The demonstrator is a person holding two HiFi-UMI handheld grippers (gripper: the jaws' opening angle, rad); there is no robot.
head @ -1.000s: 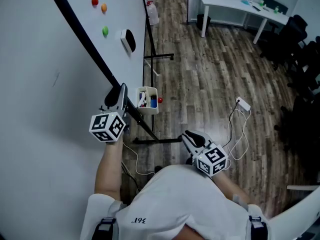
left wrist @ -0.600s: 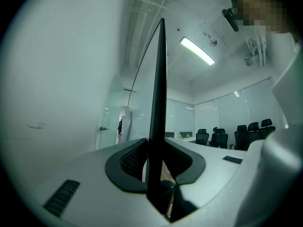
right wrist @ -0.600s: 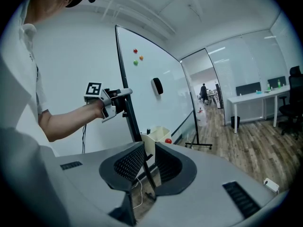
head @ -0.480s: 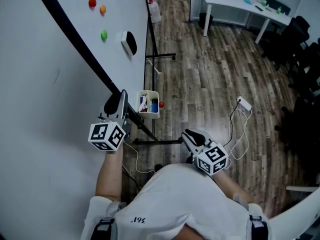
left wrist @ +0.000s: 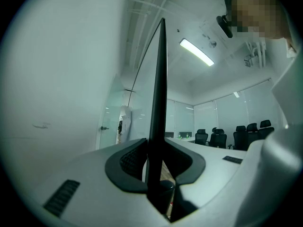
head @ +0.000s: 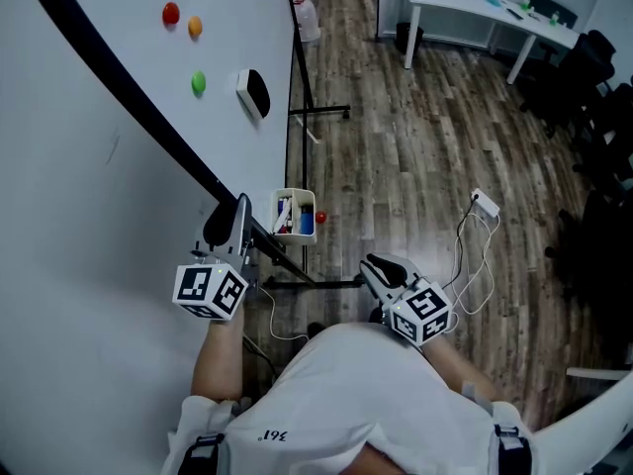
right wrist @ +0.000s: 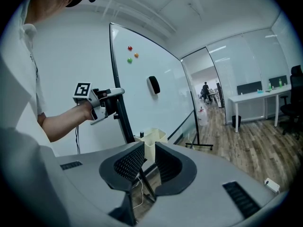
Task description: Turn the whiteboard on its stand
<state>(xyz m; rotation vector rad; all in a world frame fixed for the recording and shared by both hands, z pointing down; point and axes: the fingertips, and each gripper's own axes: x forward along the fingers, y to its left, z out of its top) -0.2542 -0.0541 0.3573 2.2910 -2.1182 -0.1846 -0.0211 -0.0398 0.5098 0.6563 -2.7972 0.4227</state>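
One large whiteboard (head: 237, 18) stands on a thin black stand (head: 315, 113) over a wood-plank floor (head: 415, 166). Its face is smooth, glossy white, and it is bounded on the person's side by a straight black frame edge (head: 190, 153) that cuts slantwise across the head view. Three round magnets sit high on the board: red (head: 171, 13), orange (head: 195, 27) and green (head: 198, 82). An oval black-and-white eraser (head: 253, 92) sticks just below them. An open white box tray (head: 294, 216) holding markers hangs by the board's lower corner, with a small red thing (head: 320, 217) just beside it. The left gripper (head: 240, 228) is clamped on the board's black edge near that lower corner, and its ribbed dark pads press on either side of the thin bar. The right gripper (head: 370, 264) hovers apart from the board, close to the person's white shirt, with its jaws set a narrow gap apart and holding nothing. Only the tray and the stand's legs show through that gap. Away from the board, a white power strip (head: 483, 204) with a looping cable lies on the planks. Further from the board are a white desk (head: 465, 13) and several black office chairs (head: 593, 67).
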